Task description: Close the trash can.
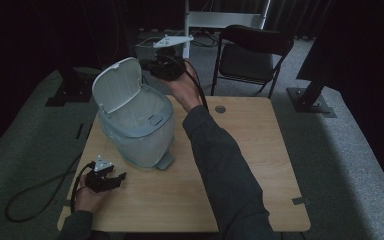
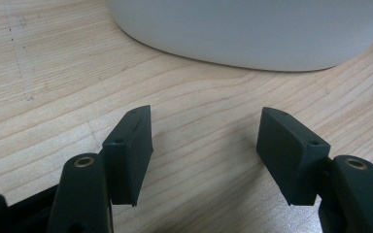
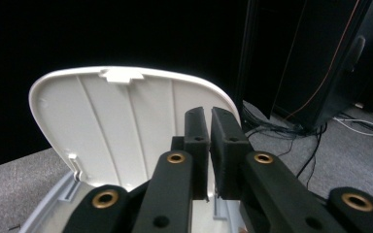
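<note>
The pale grey plastic pedal bin [image 1: 141, 131] fills the far left of the light wooden table [image 1: 260, 165], its white hinged lid [image 1: 116, 84] standing upright (walling off the bin's far-left edge), while the near and right tabletop lies bare for passage.

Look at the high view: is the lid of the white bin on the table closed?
No, the lid stands raised behind the open mouth of the bin, its ribbed inner face showing.
</note>
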{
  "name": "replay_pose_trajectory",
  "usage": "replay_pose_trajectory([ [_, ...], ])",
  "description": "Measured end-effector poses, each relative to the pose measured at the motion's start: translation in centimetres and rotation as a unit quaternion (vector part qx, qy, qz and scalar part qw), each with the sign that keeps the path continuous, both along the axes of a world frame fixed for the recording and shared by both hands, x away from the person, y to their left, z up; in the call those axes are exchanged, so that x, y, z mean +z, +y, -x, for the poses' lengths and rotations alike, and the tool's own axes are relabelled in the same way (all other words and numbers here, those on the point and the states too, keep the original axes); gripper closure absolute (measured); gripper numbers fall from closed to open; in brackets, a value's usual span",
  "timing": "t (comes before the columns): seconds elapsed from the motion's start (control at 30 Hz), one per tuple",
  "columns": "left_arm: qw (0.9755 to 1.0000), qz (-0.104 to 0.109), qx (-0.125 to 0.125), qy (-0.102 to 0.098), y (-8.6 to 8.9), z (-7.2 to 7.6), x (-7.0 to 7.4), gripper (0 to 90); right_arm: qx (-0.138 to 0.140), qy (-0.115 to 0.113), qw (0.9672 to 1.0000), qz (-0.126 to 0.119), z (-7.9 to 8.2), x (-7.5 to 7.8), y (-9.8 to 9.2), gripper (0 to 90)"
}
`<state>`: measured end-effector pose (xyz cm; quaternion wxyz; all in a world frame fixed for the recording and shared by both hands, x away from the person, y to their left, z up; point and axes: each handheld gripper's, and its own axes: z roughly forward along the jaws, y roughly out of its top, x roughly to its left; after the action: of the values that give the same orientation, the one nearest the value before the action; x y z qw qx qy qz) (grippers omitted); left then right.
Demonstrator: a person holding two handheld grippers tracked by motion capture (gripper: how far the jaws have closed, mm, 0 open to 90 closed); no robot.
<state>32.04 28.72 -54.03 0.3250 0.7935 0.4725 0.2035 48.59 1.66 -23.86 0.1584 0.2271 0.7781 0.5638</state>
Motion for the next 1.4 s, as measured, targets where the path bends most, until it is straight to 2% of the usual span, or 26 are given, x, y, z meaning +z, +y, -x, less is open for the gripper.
replay_pose_trajectory([
  [0.13, 1.0000, 0.000, 0.000, 0.000, 0.0, 0.0, 0.0, 38.1, 0.008, -0.001, 1.0000, -0.002, 0.1, 0.4, 0.6, 89.6],
  [0.57, 1.0000, 0.001, 0.002, 0.000, 0.0, 0.0, 0.0, 37.9, 0.007, -0.003, 0.9998, -0.017, 0.2, 1.2, 1.7, 89.9],
  [0.93, 1.0000, 0.001, 0.001, 0.000, 0.0, 0.0, 0.0, 37.9, -0.003, 0.011, 0.9993, -0.036, -0.5, 1.6, 3.1, 89.9],
  [1.4, 1.0000, 0.001, 0.001, 0.000, 0.0, 0.0, 0.0, 37.8, -0.006, 0.011, 0.9996, -0.026, -0.7, 1.6, 5.2, 89.8],
])
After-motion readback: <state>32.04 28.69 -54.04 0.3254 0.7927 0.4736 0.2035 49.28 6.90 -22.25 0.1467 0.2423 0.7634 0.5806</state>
